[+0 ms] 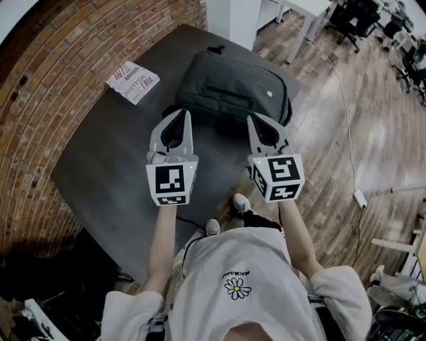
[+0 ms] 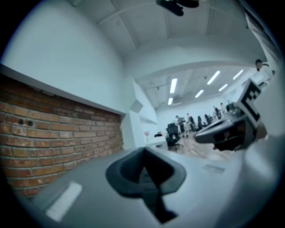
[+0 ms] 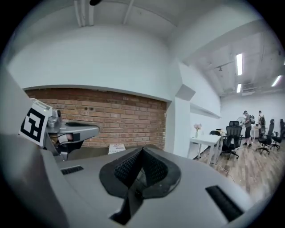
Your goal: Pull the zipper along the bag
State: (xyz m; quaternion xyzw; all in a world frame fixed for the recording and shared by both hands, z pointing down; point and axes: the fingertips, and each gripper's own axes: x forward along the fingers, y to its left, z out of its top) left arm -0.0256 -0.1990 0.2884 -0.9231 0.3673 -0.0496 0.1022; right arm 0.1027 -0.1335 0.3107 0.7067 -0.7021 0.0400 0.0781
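A dark grey bag [image 1: 233, 86] lies flat on the dark table [image 1: 113, 166], with a zip line [image 1: 229, 92] across its top face. Both grippers are held up in the air on the near side of the bag, side by side and pointing level, touching nothing. My left gripper [image 1: 187, 113] [image 2: 144, 149] is shut, its fingertips meeting with nothing between them. My right gripper [image 1: 251, 118] [image 3: 142, 149] is also shut and empty. Neither gripper view shows the bag; each shows the other gripper off to its side.
A printed booklet [image 1: 133, 81] lies on the table left of the bag. A brick wall [image 1: 40, 100] curves along the table's left side. A white desk [image 1: 299, 13] and office chairs [image 1: 353, 20] stand beyond. A power strip [image 1: 360, 198] lies on the wooden floor at the right.
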